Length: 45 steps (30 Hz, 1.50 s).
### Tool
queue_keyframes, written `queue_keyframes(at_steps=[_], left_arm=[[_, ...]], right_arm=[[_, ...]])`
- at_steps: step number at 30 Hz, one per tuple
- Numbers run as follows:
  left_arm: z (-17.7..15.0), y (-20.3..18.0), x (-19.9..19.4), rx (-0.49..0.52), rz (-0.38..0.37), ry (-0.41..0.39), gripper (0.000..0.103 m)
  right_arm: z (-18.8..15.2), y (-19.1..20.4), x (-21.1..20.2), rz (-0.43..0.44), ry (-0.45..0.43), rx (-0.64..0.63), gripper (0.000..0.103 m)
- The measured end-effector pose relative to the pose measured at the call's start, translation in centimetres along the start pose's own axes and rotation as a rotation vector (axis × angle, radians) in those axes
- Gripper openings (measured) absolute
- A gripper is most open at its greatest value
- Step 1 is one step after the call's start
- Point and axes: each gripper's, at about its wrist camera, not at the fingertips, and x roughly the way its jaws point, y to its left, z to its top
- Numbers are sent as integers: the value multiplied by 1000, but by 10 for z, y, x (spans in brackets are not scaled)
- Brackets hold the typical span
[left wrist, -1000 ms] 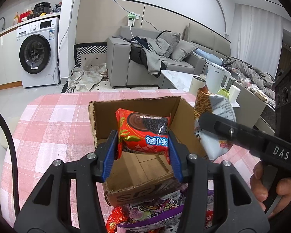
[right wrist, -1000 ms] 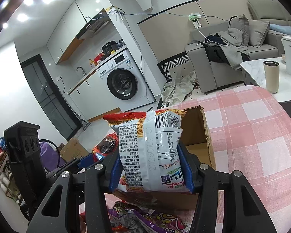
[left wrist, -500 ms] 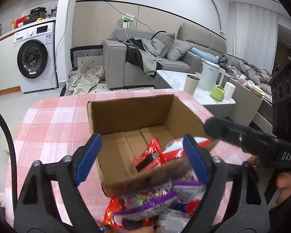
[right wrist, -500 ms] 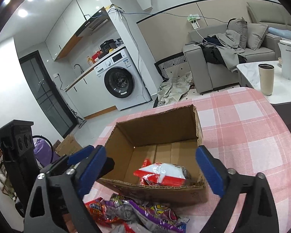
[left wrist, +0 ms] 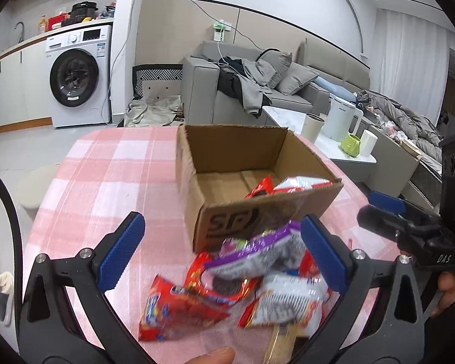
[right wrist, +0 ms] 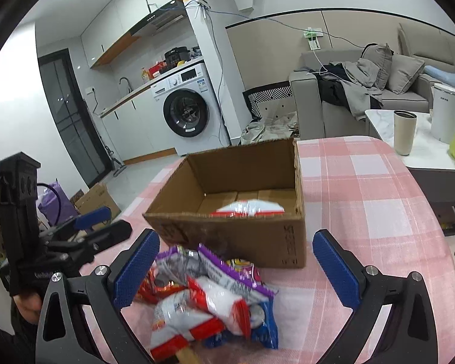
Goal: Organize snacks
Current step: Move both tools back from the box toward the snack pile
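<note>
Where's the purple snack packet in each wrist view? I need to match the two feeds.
Left wrist: purple snack packet lies low centre, atop the snack pile, just in front of the cardboard box's printed wall.
Right wrist: purple snack packet sits lower centre-left, at the pile's far edge by the box.
Shared landmark: the washing machine behind the table.

Both snack packets now in cardboard box [left wrist: 257,179], each hand-held gripper released, pulled back
</note>
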Motion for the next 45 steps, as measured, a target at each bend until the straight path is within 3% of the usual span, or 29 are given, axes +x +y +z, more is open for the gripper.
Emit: queue_keyframes(at_steps=[11, 21, 29, 45], left_arm=[[-29, 2, -25, 36, 52, 10, 102], [-43, -3, -16, 42, 80, 64, 102], [-55, 14, -4, -7, 95, 112, 102], [-69, 43, 12, -83, 137, 169, 102]], right_arm=[[-36, 3, -3, -26, 50, -10, 103], [-42, -14, 15, -33, 113, 92, 103], [-50, -15, 26, 15, 148, 134, 103], [-58, 7, 53, -24, 173, 114, 103]])
